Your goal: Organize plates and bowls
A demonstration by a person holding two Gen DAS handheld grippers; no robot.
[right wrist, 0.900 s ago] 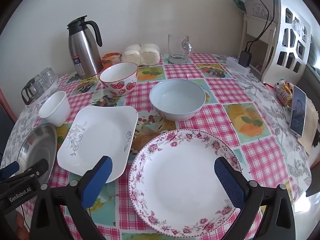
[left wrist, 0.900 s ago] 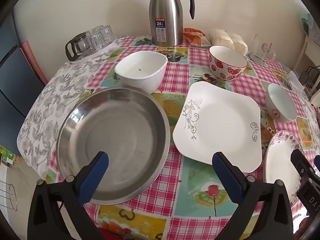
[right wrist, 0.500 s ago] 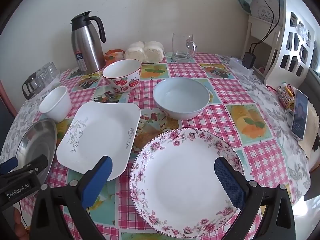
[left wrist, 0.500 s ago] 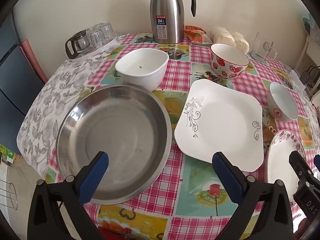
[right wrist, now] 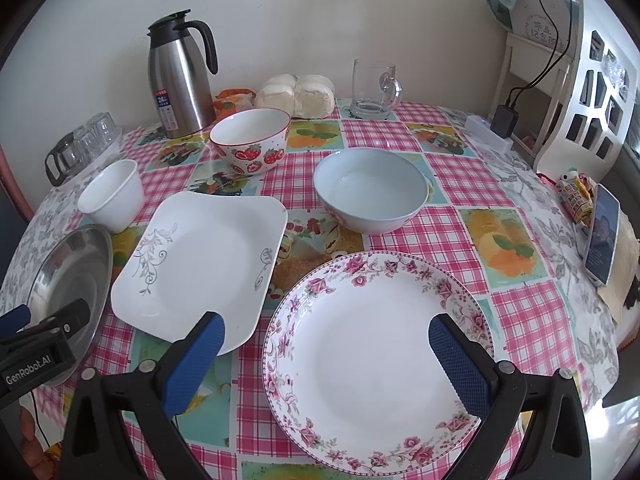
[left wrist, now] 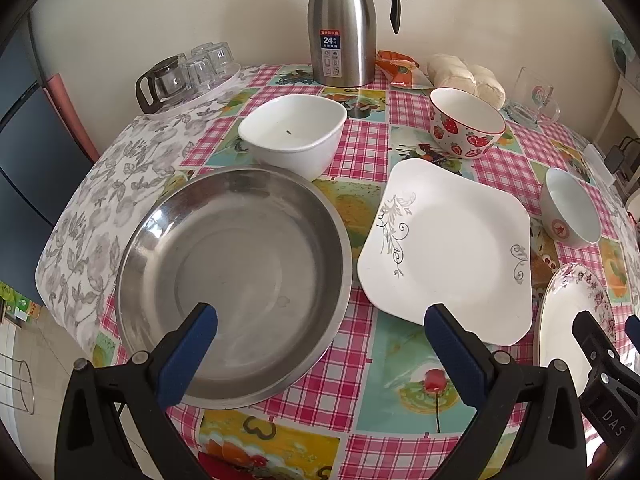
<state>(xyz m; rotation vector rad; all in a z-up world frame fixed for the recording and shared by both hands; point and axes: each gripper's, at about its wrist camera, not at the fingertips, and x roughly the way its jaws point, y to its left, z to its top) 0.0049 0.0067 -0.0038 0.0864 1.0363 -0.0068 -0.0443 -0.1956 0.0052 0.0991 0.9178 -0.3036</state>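
Task status: nothing is stacked yet; every dish is lying separately on the checked tablecloth (right wrist: pixel 516 312).

Plates are sitting along the near edge: steel pan (left wrist: pixel 236 280) at left, square white plate (left wrist: pixel 452 248) in the middle, floral plate (right wrist: pixel 376 360) at right, none touching.

Bowls are standing in the far row: white square bowl (left wrist: pixel 294 132) at left, strawberry bowl (right wrist: pixel 250 140), pale blue bowl (right wrist: pixel 370 188) at right.

The left gripper (left wrist: pixel 320 328) is hovering with jaws wide apart, empty, over the near rim of the steel pan. The right gripper (right wrist: pixel 326 338) is likewise spread and empty above the floral plate.

Judgement: all gathering is still to do.

Change vs. earlier frames: both cameras are drifting slightly; the thermos (left wrist: pixel 342 24) is sitting higher in the left view. No dish has moved, and the jaw spacing is unchanged.
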